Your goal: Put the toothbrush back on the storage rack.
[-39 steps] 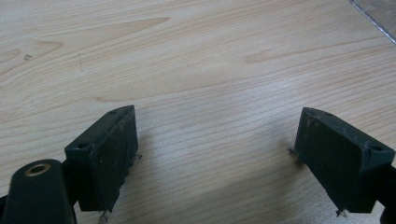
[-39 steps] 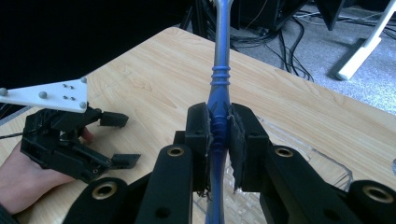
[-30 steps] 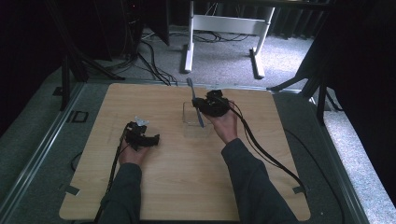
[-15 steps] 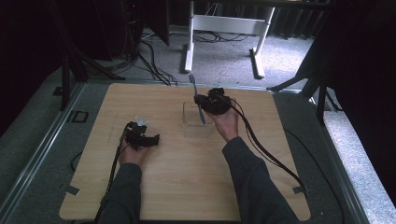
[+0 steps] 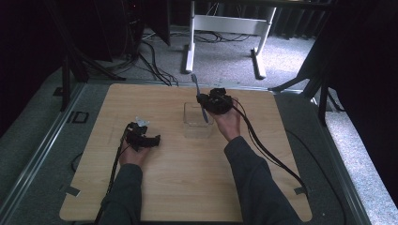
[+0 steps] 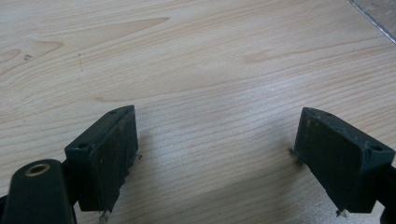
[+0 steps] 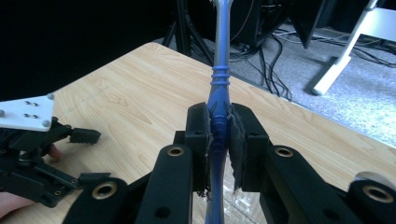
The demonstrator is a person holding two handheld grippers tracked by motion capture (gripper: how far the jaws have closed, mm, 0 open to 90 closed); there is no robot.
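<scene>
Blue and slender, the toothbrush sits clamped in our right claw, raised over the clear container. Our left claw gapes wide, empty, low over the wooden surface.

Dim, soft frames; dark surroundings, table evenly lit.

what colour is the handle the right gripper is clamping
Blue, fading to grey further up the handle; clearest in the right gripper view, pinched in the right gripper.
</scene>
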